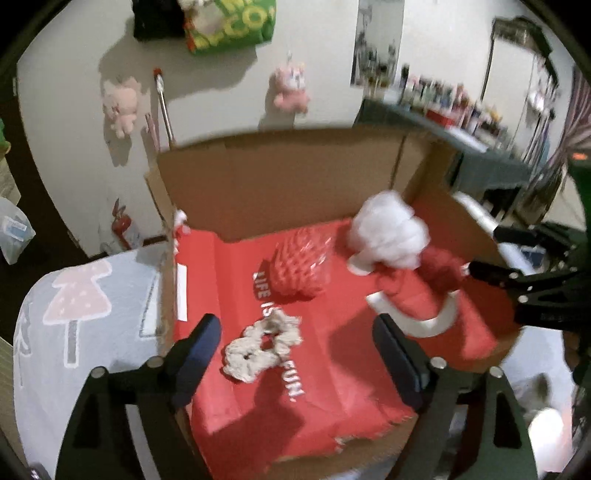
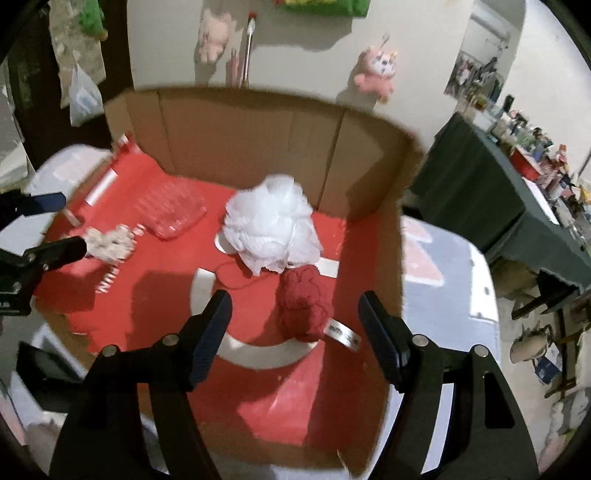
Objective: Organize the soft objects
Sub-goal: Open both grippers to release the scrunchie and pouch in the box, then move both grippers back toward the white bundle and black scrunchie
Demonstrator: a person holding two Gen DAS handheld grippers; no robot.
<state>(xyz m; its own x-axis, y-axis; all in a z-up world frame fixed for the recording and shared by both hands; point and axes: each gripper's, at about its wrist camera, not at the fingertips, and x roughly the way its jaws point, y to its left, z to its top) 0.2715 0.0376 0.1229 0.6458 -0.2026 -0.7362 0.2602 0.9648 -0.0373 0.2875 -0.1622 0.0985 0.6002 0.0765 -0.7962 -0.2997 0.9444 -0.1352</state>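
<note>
An open cardboard box (image 1: 280,184) lined with red paper holds the soft things. A cream scrunchie (image 1: 262,347) lies near the front, and a clear bubbled pack (image 1: 301,266) sits behind it. To the right are a white mesh pouf (image 1: 388,236) and a red yarn ball (image 1: 439,271). My left gripper (image 1: 295,321) hangs open above the scrunchie, holding nothing. My right gripper (image 2: 295,299) is open above the red yarn ball (image 2: 303,302), with the white pouf (image 2: 271,229) beyond it. Each gripper shows at the edge of the other's view, the right gripper (image 1: 517,284) and the left gripper (image 2: 59,225).
The box stands on a pale cloth with a pink tree print (image 1: 77,306). Pink plush toys (image 1: 291,88) and a green bag (image 1: 236,26) hang on the wall behind. A dark green covered table (image 2: 480,184) with bottles stands to the right.
</note>
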